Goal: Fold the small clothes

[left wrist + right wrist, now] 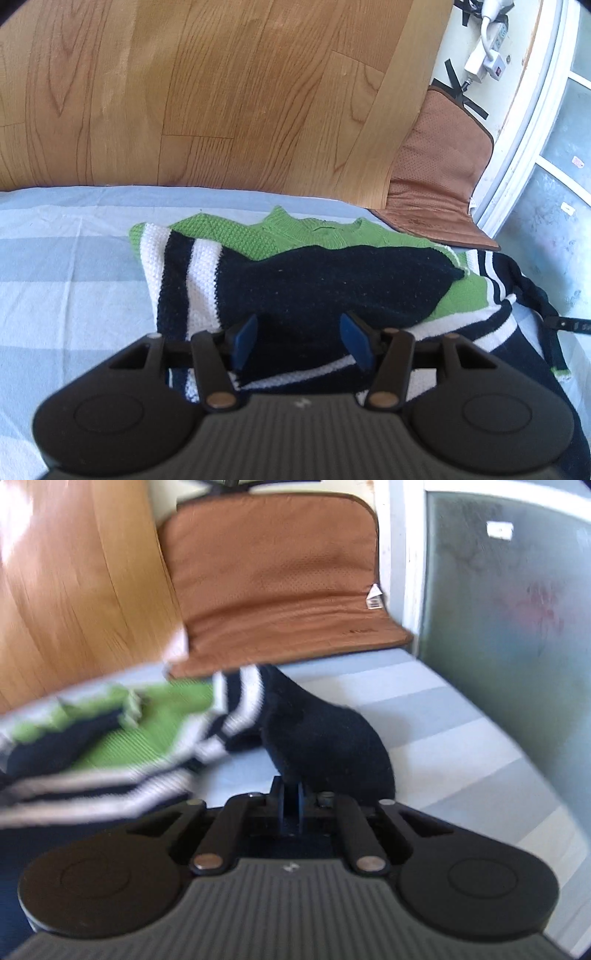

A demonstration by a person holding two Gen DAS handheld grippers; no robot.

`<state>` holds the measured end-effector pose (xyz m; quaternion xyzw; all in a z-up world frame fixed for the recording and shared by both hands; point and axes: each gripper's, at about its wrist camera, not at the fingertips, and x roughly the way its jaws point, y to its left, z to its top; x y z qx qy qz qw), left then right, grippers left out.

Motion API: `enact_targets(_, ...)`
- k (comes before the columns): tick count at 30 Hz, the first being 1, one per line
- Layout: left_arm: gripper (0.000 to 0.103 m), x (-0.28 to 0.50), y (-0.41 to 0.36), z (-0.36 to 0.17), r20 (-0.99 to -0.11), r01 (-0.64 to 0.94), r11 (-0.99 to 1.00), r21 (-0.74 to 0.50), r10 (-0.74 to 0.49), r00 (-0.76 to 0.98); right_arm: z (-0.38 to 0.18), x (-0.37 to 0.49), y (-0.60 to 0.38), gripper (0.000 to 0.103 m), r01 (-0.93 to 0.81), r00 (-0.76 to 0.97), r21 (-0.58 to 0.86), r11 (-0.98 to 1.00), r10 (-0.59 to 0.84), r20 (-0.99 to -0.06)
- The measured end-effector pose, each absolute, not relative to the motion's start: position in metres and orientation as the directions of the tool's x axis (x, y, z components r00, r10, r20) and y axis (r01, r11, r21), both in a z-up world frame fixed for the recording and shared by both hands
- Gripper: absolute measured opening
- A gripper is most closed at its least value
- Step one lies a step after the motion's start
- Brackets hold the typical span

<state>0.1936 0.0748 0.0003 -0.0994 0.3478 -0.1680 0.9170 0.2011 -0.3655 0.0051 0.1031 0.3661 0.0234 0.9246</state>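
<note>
A small knitted sweater point(306, 236) in green, white and navy lies flat on the striped bed sheet point(74, 258). One navy sleeve point(332, 280) is folded across its body. My left gripper point(301, 341) hovers low over that navy part, open, its blue pads point(245, 341) wide apart and pressing nothing. In the blurred right wrist view the sweater point(147, 746) lies to the left and its other navy sleeve point(321, 738) rises from my right gripper point(291, 801), which is shut on the sleeve's end.
A brown cushion point(439, 166) lies at the bed's far right corner and fills the top of the right wrist view point(280, 572). Wooden floor point(184, 92) is beyond the bed edge. A power strip point(487, 55) and a white-framed frosted glass door point(517, 627) stand on the right.
</note>
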Motion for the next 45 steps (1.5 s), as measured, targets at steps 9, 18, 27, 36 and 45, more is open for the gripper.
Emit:
enact_targets(9,0.053,0.197,0.097,0.006,-0.573,0.194,0.892,-0.409,-0.417,0.706,0.110,0.229,-0.297,0.010,-0.270,0.684,0.520,0.810,0.542,-0.488)
enact_targets(18,0.055,0.202,0.136,0.013,-0.511,0.128,0.830,-0.543,-0.448,0.734,0.068,0.309,-0.155,0.011,-0.352,0.490,0.530,0.772,0.634,-0.598)
enact_targets(27,0.056,0.212,0.147,0.003,-0.521,0.092,0.809,-0.580,-0.456,0.722,0.034,0.324,-0.177,0.030,-0.331,0.519,0.509,0.795,0.604,-0.605)
enact_targets(36,0.066,0.182,0.123,0.034,-0.443,0.246,0.867,-0.434,-0.443,0.780,0.037,0.284,-0.253,0.045,-0.295,0.704,0.224,0.929,0.369,-0.607)
enact_targets(45,0.077,0.166,0.051,0.020,-0.497,0.319,0.947,-0.037,-0.295,0.816,-0.026,0.310,-0.306,0.047,-0.043,0.727,0.249,0.967,0.202,-0.657)
